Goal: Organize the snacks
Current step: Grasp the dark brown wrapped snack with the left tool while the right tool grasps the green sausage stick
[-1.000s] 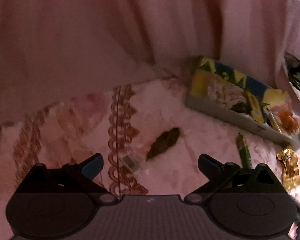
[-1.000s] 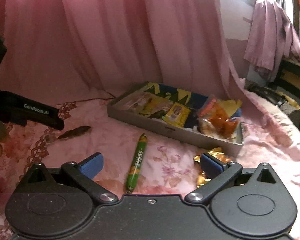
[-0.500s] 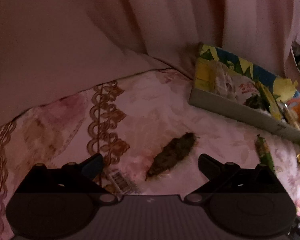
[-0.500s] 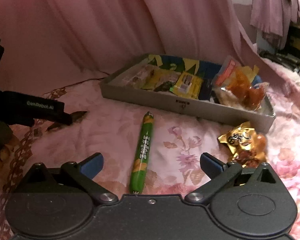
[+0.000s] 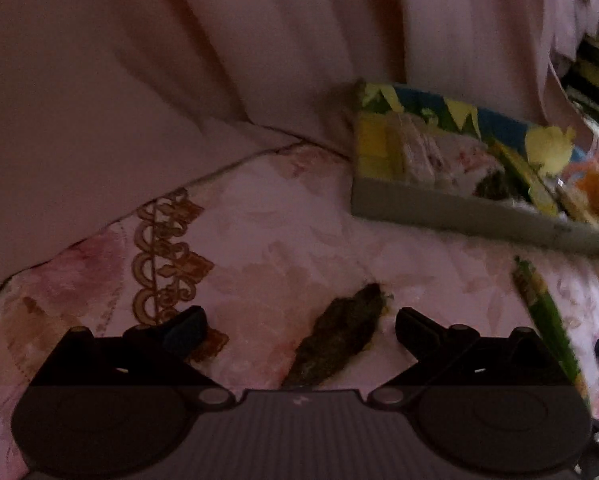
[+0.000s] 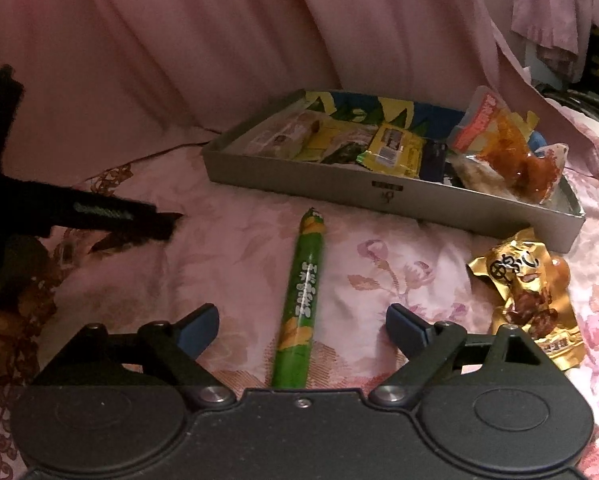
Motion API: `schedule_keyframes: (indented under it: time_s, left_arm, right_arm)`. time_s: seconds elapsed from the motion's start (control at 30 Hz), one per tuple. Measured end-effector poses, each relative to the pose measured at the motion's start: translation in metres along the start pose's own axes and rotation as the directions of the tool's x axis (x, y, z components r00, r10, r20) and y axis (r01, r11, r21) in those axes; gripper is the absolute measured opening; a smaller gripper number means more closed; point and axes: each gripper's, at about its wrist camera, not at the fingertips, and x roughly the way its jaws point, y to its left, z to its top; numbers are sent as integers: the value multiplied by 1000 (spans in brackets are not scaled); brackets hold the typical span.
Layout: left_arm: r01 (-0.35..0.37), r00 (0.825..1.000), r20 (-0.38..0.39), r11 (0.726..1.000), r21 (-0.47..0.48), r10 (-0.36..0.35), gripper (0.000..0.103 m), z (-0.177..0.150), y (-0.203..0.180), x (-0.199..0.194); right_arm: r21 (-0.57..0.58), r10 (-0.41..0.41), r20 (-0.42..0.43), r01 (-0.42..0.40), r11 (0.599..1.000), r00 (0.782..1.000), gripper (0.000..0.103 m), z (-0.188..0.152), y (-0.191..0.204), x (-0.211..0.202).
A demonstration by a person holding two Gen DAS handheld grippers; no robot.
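A dark brown-green snack packet [image 5: 339, 340] lies on the pink floral bedspread between the fingers of my open left gripper [image 5: 299, 326]. A green stick snack [image 6: 303, 300] lies between the fingers of my open right gripper [image 6: 301, 326]; it also shows in the left wrist view [image 5: 545, 316]. A gold snack packet [image 6: 527, 292] lies to the right of it. A grey tray [image 6: 379, 196] holding several snack packets sits behind them, also seen in the left wrist view [image 5: 459, 216]. The left gripper appears at the left of the right wrist view [image 6: 99, 220], over the dark packet.
A pink curtain [image 6: 219, 40] hangs behind the tray. An orange snack bag [image 6: 507, 152] sticks up from the tray's right end. Clothes and dark furniture [image 6: 579, 40] stand at the far right. A gold embroidered band [image 5: 163, 256] runs across the bedspread on the left.
Both grippers have moved forward and down. The dark packet now lies between the left fingers and the green stick between the right fingers. Both stay open.
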Motion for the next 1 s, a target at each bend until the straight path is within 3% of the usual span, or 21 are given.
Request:
schedule_keyframes:
  time_s: [0.1, 0.23, 0.33, 0.4, 0.5, 0.63, 0.7, 0.8, 0.93, 1.0]
  left_arm:
    - [42, 999, -7, 999, -16, -42, 100, 2, 2, 0]
    - [106, 994, -15, 993, -43, -107, 83, 5, 6, -4]
    - [118, 993, -33, 993, 7, -117, 72, 4, -3, -5]
    - [120, 992, -49, 992, 44, -118, 71, 1, -13, -6]
    - [142, 988, -73, 988, 67, -137, 68, -1, -25, -11]
    - [154, 984, -102, 985, 73, -146, 57, -5, -32, -20]
    - [166, 980, -119, 984, 59, -159, 57, -7, -33, -24]
    - [154, 982, -115, 987, 49, -148, 59, -8, -33, -27]
    - [124, 989, -87, 992, 25, -122, 74, -4, -30, -21]
    - [115, 991, -75, 993, 18, -113, 76, -3, -28, -16]
  right_arm:
    - [-18, 10, 3, -10, 1000, 1000, 88, 0, 2, 3]
    - [-7, 5, 4, -5, 1000, 1000, 79, 0, 1, 6]
    - [4, -1, 6, 1, 1000, 1000, 69, 1, -1, 6]
    - [-2, -11, 5, 11, 1000, 1000, 61, 0, -2, 5]
    - [-8, -20, 4, 20, 1000, 1000, 54, 0, -4, 5]
    - [21, -19, -4, 19, 1000, 1000, 41, 0, -10, 1]
    - [40, -14, -11, 15, 999, 1000, 35, 0, -11, -1]
    - [38, -17, -13, 17, 999, 1000, 35, -1, -10, -1]
    - [38, -17, -10, 17, 999, 1000, 36, -1, -11, -1]
    - [28, -20, -5, 20, 999, 1000, 37, -1, -10, 0]
